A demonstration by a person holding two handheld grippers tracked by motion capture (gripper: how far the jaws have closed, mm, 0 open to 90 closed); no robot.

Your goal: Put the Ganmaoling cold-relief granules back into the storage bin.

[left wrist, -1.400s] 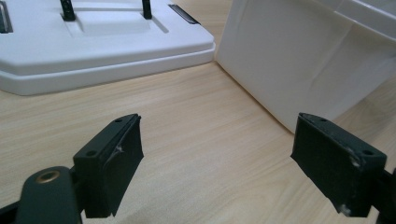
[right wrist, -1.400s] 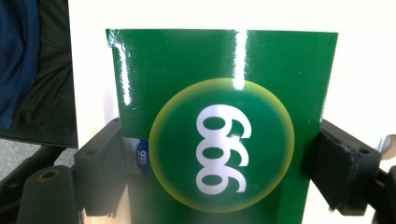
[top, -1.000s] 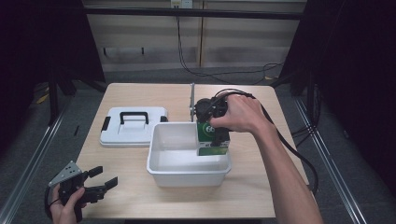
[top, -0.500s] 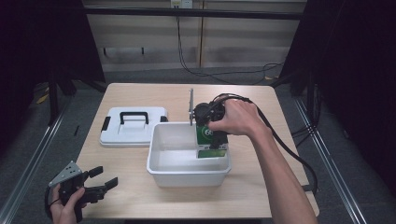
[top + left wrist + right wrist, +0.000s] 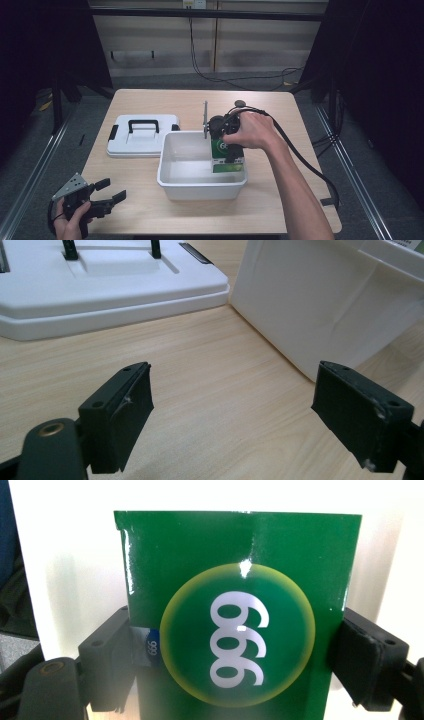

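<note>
A green box (image 5: 229, 167) with a white "999" in a yellow circle stands upright inside the white bin (image 5: 200, 190), against its right wall. My right gripper (image 5: 226, 150) reaches down into the bin and is shut on the green box (image 5: 235, 580), one black pad on each side of it. My left gripper (image 5: 107, 192) rests low over the table's near left corner, open, with nothing between its fingers (image 5: 120, 415). It looks across bare wood toward the bin's outer wall (image 5: 310, 305).
A white lid (image 5: 142, 135) with a black handle lies flat on the table, left of the bin and touching it; its edge (image 5: 100, 320) shows ahead of the left gripper. A thin upright rod (image 5: 205, 119) stands behind the bin. Cables trail off the table's right side.
My right gripper has sunk a little deeper into the bin with the green box in it. The left gripper has stayed put.
</note>
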